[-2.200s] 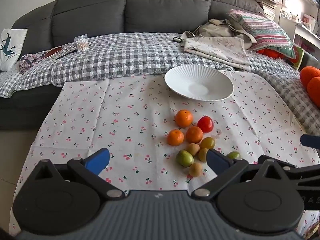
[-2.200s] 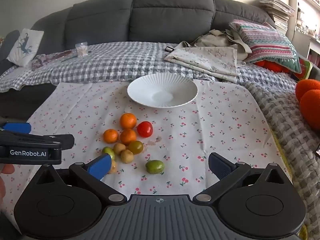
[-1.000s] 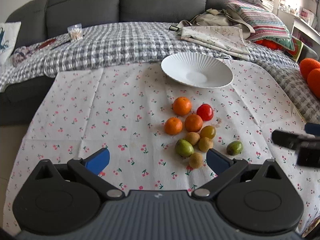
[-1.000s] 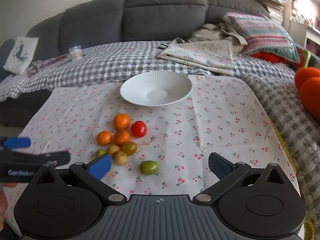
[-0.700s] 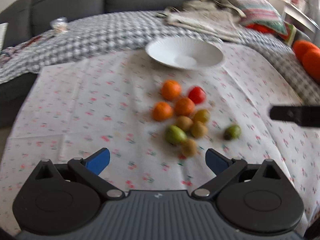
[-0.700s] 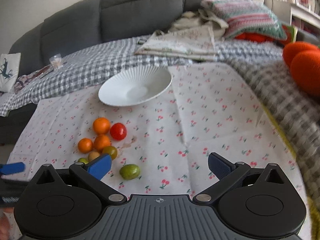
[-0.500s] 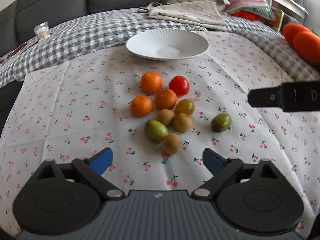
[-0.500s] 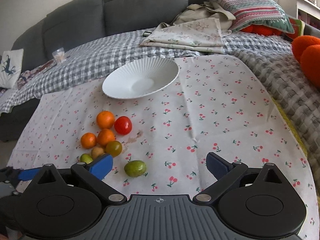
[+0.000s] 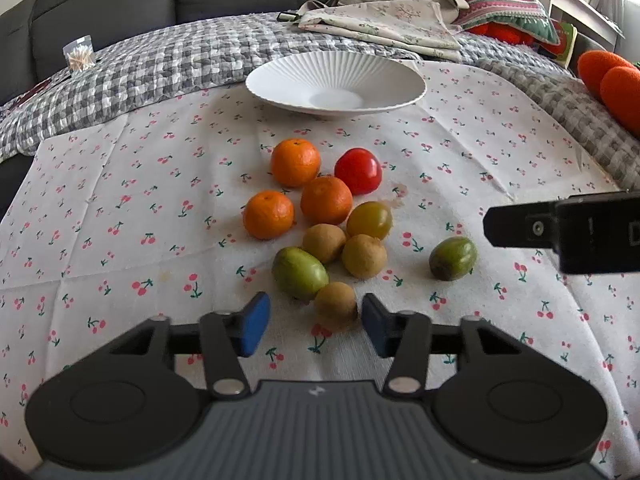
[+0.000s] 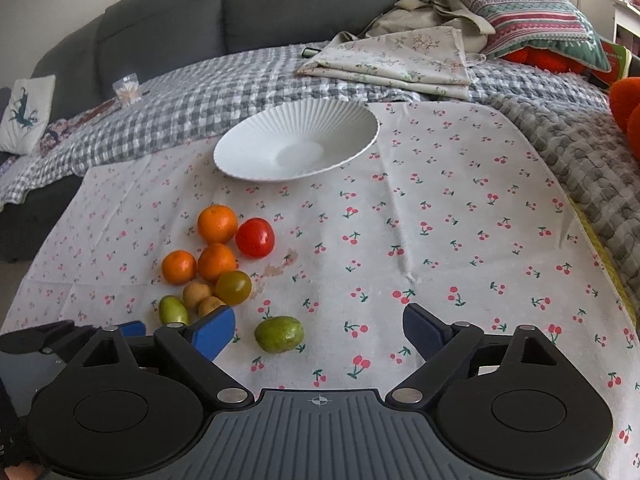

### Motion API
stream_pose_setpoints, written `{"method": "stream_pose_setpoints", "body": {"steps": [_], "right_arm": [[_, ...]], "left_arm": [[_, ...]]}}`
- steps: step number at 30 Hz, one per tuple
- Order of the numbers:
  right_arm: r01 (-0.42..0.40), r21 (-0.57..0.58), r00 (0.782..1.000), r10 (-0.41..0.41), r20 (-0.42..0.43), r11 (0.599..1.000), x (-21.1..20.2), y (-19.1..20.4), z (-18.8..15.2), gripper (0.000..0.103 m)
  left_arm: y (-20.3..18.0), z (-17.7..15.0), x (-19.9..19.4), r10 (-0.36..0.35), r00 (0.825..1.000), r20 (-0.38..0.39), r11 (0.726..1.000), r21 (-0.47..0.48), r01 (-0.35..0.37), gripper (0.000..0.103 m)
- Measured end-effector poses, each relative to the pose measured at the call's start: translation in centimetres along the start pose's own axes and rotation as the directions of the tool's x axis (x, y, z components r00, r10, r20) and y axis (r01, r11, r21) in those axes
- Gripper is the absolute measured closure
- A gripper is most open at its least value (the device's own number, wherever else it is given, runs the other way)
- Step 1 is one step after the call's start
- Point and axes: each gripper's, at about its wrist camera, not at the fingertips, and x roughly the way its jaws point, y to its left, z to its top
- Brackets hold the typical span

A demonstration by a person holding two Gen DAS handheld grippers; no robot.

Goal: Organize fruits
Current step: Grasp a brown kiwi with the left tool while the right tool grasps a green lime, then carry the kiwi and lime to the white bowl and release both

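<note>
A heap of fruit lies on the cherry-print cloth (image 9: 120, 208): three oranges (image 9: 295, 162), a red tomato (image 9: 357, 171), green and brown small fruits. My left gripper (image 9: 314, 330) hangs low over the near edge of the heap, its jaws closing with a small brown fruit (image 9: 335, 306) between them; the left pad still stands apart from it. My right gripper (image 10: 319, 334) is closing too, wide around a lone green fruit (image 10: 279, 334) (image 9: 453, 258), pads clear of it. The white ribbed plate (image 9: 336, 80) (image 10: 296, 144) stands empty behind the heap.
A grey checked blanket (image 9: 160, 64) and a dark sofa (image 10: 280, 4) lie behind the cloth. Folded floral fabric (image 10: 400, 60), a striped cushion (image 10: 528, 16) and orange plush balls (image 9: 616, 80) sit at the right. The right gripper's black body (image 9: 580, 232) reaches in beside the lone green fruit.
Both grippers have sunk closer to the fruit. The left jaws have narrowed a lot, now framing the small brown fruit. The right jaws have narrowed slightly around the lone green fruit.
</note>
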Motion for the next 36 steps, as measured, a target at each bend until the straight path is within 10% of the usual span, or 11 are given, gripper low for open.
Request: {"method": "stream_pose_setpoints", "body": {"steps": [6,19,26,36], "right_arm": [[-0.005,-0.016,1.000,0.004,-0.017,1.000,1.0,0.2,-0.2,0.021],[-0.019,-0.110,0.998,0.014,-0.054,0.994,4.0,2.1,-0.6,0.039],[-0.033,-0.181,0.998,0.023,-0.059,0.983,4.8,3.4,-1.0,0.070],[-0.057,-0.152,0.997,0.049,-0.060,0.987,3.7,2.9,-0.5,0.070]], "left_arm": [[-0.1,-0.1,0.1,-0.018,1.000,0.001,1.000,0.025,0.017,0.081],[2.1,0.0,-1.2,-0.043,0.999,-0.006,0.998,-0.050,0.042,0.082],[2.5,0.0,-1.6,-0.045,0.999,-0.007,0.997,-0.067,0.044,0.082],[2.8,0.4,-2.4,-0.053,0.999,0.008,0.996,-0.068,0.054,0.082]]}}
